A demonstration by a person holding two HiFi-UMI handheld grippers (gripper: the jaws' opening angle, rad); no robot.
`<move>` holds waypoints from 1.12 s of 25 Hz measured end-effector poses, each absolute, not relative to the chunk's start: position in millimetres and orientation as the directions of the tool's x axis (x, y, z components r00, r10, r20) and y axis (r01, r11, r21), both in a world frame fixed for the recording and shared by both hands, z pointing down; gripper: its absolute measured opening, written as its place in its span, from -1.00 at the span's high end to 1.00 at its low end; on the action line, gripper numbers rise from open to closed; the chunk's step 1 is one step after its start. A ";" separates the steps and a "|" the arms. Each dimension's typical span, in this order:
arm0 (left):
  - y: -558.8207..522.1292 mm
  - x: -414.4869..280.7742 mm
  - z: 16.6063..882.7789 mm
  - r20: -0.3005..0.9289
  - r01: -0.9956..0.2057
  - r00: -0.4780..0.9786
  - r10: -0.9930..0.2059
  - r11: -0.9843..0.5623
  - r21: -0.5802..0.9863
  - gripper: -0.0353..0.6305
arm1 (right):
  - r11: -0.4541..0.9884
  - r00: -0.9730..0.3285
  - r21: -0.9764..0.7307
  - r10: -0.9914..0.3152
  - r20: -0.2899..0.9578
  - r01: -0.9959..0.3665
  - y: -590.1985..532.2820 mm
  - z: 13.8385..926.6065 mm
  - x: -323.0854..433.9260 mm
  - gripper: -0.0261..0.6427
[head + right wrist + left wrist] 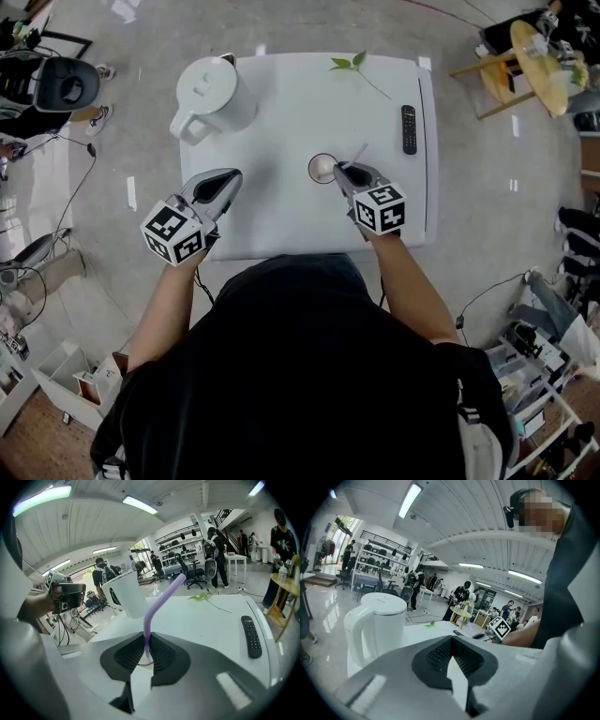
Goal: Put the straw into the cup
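Two grippers work over one white counter (pixel 300 103), and on it stand or lie one cup (pixel 322 171), one kettle (pixel 211 94), one remote (pixel 409 129) and one green leafy sprig (pixel 352 64). There is a single straw (pixel 357 153), pale purple, and it is in the air, not on the counter. The right gripper (pixel 344 172) has its jaws pressed on the straw near its lower end. In the right gripper view the straw (pixel 154 606) rises from between the dark pads and bends off to the upper right. The left gripper (pixel 228 181) hangs over the near left part of the counter, well apart from the cup, its jaws pressed together with nothing between them. The cup stands near the middle of the counter, touching or just beside the right gripper's tips on their left. Its inside shows pale from above, and what it holds cannot be made out. The straw's lower end is hidden by the jaws, so it is not clear whether it reaches over the rim. The kettle sits at the far left corner with its lid down, its contents hidden. In the right gripper view the cup is hidden under the gripper (pixel 146 656), while the kettle (pixel 124 595), sprig (pixel 201 597) and remote (pixel 250 636) show beyond. Several people stand in the room behind, too small to count surely.
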State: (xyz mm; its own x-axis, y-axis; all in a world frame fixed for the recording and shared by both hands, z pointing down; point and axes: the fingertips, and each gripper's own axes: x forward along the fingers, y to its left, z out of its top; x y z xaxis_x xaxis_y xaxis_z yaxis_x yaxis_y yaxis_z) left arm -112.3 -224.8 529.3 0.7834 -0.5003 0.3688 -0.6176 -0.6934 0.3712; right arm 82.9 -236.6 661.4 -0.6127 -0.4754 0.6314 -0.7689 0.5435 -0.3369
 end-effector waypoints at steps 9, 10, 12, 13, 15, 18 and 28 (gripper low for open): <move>-225.6 -111.5 532.0 0.372 -0.617 0.784 -0.497 -0.693 0.374 0.89 | 0.547 -0.604 -0.322 -0.478 0.638 -0.773 -239.7 664.6 83.4 0.72; -225.5 -111.3 531.7 0.372 -0.616 0.784 -0.497 -0.693 0.374 0.89 | 0.547 -0.603 -0.320 -0.478 0.638 -0.773 -239.9 664.5 83.6 0.72; -225.3 -111.5 531.5 0.372 -0.616 0.784 -0.497 -0.693 0.375 0.89 | 0.548 -0.601 -0.317 -0.479 0.639 -0.774 -240.6 664.7 83.7 0.72; -225.2 -111.7 531.6 0.371 -0.616 0.784 -0.497 -0.693 0.375 0.89 | 0.549 -0.600 -0.315 -0.480 0.640 -0.775 -241.1 664.8 83.7 0.72; -225.2 -111.8 532.0 0.371 -0.615 0.785 -0.496 -0.694 0.374 0.89 | 0.550 -0.597 -0.310 -0.481 0.642 -0.776 -242.4 665.5 83.9 0.72; -223.9 -111.9 532.6 0.372 -0.613 0.786 -0.493 -0.695 0.375 0.89 | 0.551 -0.591 -0.302 -0.479 0.649 -0.778 -242.0 667.3 84.2 0.71; -222.5 -113.4 531.1 0.372 -0.616 0.785 -0.496 -0.693 0.375 0.89 | 0.536 -0.551 -0.264 -0.491 0.675 -0.802 -244.3 674.7 92.8 0.55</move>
State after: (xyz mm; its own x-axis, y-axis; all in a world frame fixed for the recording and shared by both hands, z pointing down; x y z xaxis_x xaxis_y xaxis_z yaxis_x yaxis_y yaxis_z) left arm -113.4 -222.5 531.1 0.7847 -0.4959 0.3719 -0.6157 -0.6932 0.3746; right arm 92.8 -244.3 674.7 -0.5508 -0.4907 0.6751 -0.8017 0.5360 -0.2645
